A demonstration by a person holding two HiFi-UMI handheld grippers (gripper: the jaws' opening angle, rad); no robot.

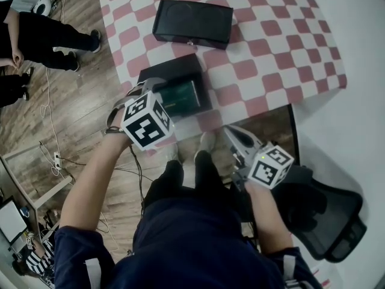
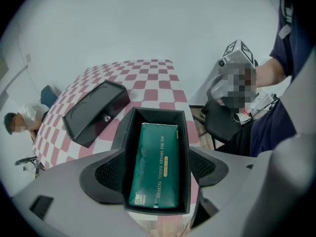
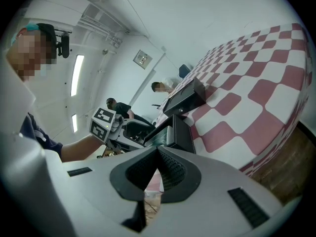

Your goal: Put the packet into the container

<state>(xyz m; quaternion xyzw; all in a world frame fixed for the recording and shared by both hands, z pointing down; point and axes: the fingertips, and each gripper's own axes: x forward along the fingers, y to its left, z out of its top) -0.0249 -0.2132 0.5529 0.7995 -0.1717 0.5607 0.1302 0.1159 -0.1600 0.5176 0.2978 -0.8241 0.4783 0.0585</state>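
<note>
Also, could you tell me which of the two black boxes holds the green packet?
The nearer, open box at the table's edge, with the packet lying inside; the farther box shows only its closed black top.

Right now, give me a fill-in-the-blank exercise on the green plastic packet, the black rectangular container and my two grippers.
The green plastic packet lies ___ the black rectangular container.
The left gripper has the container ___ its jaws.
The right gripper has its jaws ___, with nothing between them.
Missing words: inside; between; shut.
</note>
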